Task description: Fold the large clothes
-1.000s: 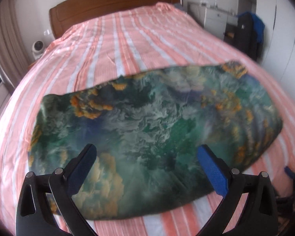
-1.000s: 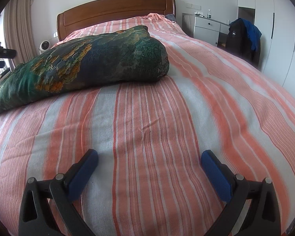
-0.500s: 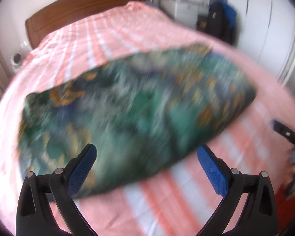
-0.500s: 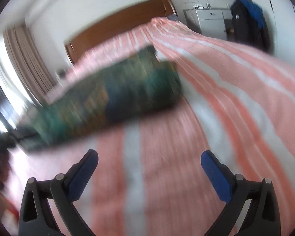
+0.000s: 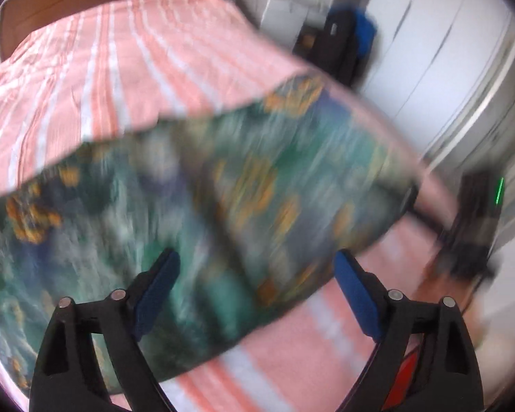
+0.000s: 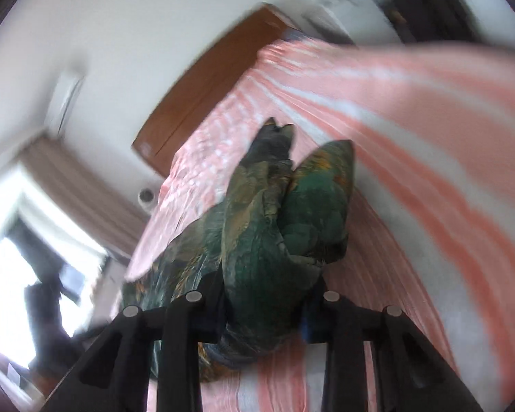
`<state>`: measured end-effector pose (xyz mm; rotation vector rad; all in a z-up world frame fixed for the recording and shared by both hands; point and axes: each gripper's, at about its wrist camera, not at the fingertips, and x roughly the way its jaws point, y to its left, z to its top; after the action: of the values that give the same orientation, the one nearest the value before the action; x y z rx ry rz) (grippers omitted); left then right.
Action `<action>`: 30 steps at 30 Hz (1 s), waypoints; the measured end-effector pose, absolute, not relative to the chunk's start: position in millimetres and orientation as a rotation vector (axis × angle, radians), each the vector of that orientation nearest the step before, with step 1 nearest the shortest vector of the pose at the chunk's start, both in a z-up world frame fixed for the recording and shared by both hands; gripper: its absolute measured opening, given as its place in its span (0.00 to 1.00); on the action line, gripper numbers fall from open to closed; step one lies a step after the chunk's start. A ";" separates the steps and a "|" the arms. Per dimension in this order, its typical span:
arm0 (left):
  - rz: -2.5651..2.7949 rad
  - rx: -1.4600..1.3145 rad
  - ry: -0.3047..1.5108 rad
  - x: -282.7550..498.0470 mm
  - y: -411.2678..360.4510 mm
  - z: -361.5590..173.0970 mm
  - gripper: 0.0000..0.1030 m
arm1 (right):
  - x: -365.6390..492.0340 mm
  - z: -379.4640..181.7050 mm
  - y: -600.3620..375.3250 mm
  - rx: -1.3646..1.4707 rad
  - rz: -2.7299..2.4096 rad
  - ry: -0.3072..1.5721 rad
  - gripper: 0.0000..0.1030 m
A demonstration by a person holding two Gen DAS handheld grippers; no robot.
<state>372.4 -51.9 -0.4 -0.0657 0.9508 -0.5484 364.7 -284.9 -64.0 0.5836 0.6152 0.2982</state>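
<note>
Green cloth patterned with orange and blue, the garment (image 5: 202,206), lies folded across the striped pink bed (image 5: 127,65), its picture smeared by blur in the left wrist view. Over it hangs the left hand-held gripper (image 5: 257,271), blue fingers (image 5: 355,295) spread wide with nothing between them. From the right wrist view the right hand-held gripper (image 6: 262,309) is clamped on a bunched end of the garment (image 6: 257,240) (the fabric fills the gap between its fingers), and the wooden headboard (image 6: 206,86) stands beyond, tilted in the picture.
</note>
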 end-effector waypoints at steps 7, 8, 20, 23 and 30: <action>-0.625 0.074 0.951 389.9 -108.1 67.0 0.96 | 317.5 -0.1 -165.7 0.066 0.378 0.450 0.29; -0.610 0.112 0.971 391.7 -115.1 64.8 0.96 | 310.1 1.1 -148.8 -0.008 0.383 0.435 0.29; -0.378 0.323 0.946 374.7 -115.2 26.0 0.29 | 272.7 -21.4 -59.8 -0.432 0.374 0.377 0.27; -0.378 0.285 0.935 376.6 -92.1 35.6 0.25 | 270.1 -17.9 -58.1 -0.414 0.380 0.376 0.47; -0.301 0.068 0.951 387.7 42.4 41.5 0.25 | 218.9 -5.0 -93.8 -0.218 0.502 0.396 0.84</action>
<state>387.7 42.4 41.5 0.0682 0.9510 -0.3013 218.9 -93.8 -5.0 -0.2179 0.3956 0.5021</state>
